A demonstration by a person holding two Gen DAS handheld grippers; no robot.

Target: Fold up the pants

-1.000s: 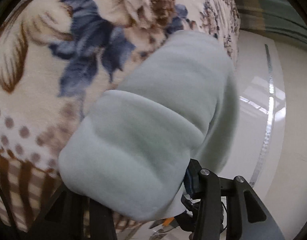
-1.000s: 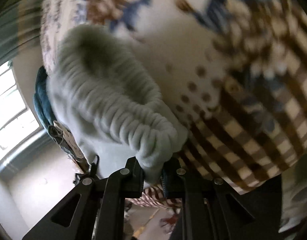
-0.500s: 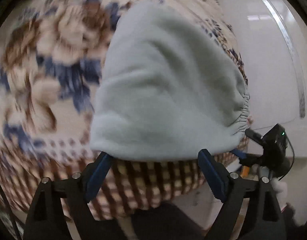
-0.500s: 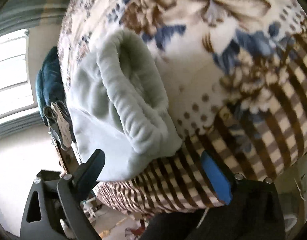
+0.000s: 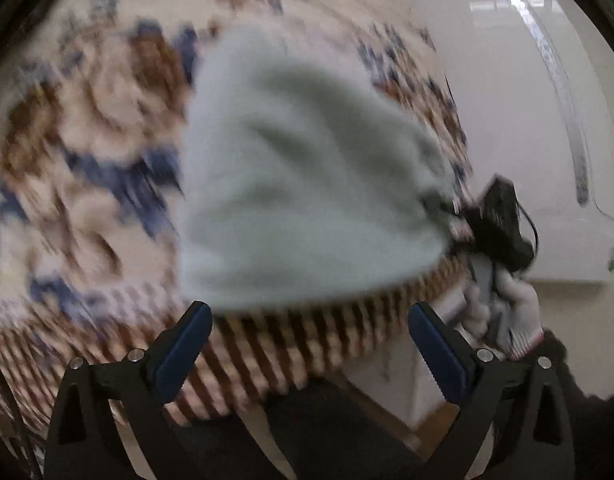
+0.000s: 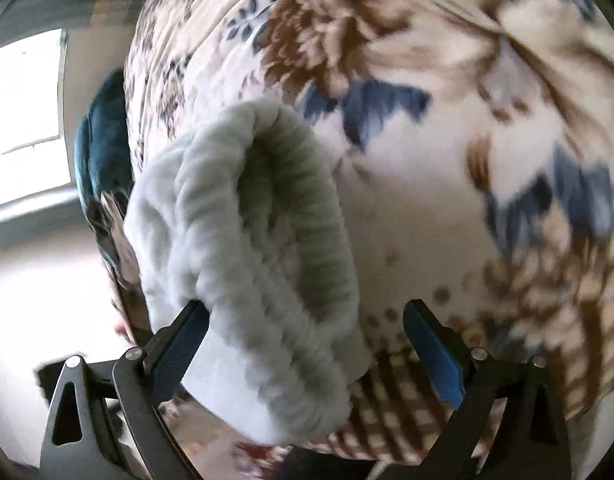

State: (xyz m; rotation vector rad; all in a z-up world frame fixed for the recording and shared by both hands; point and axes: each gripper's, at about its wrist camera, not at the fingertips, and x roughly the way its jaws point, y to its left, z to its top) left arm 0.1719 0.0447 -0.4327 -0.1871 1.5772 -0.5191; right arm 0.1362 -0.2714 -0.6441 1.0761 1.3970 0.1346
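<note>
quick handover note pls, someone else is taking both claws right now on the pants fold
Left claw: open, nothing between the pads, hovering short of the pants.
Right claw: open, the ribbed waistband lies loose between its fingers, not pinched.
Pants: pale green fleece, lying as a folded bundle on the floral blanket, near its checked edge.
Done: a fold is laid and neither claw grips it.
Left: check the bundle is neat; tidy the waistband end if needed.
</note>
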